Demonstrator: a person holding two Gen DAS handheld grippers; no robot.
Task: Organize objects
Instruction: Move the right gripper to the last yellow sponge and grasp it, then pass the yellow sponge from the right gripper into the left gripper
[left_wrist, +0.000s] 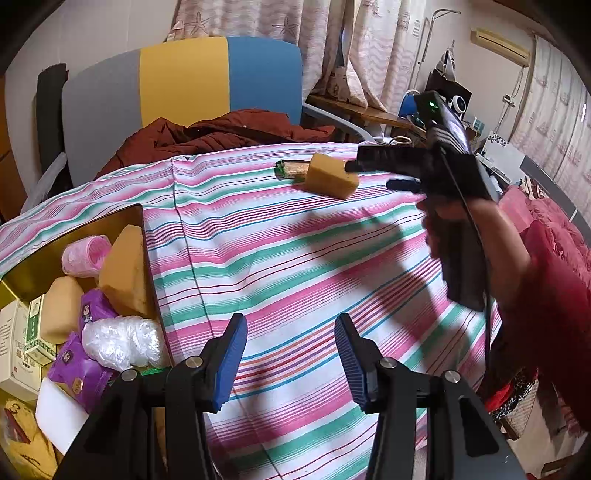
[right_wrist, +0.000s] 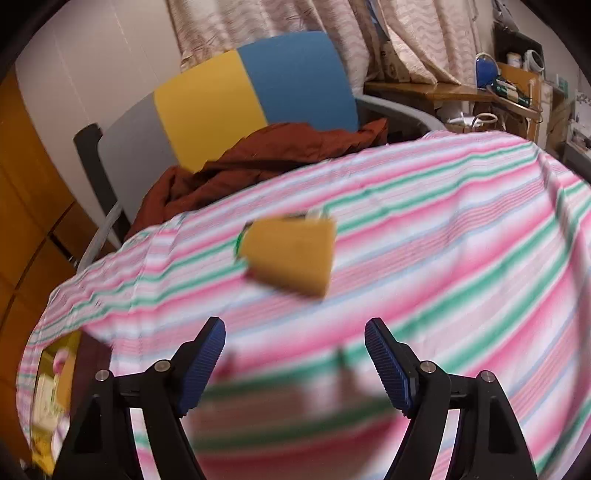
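A yellow sponge block lies on the striped tablecloth, with a green-wrapped snack bar just behind it. My right gripper reaches in from the right, open, its upper fingertip at the sponge's right side. In the right wrist view the sponge is blurred, ahead of the open right gripper. My left gripper is open and empty over the cloth. A gold box at the left holds sponges, a pink roller, purple packets and a plastic bag.
A chair with a dark red jacket stands behind the table. A wooden desk with clutter is at the back right. The box shows at the lower left of the right wrist view.
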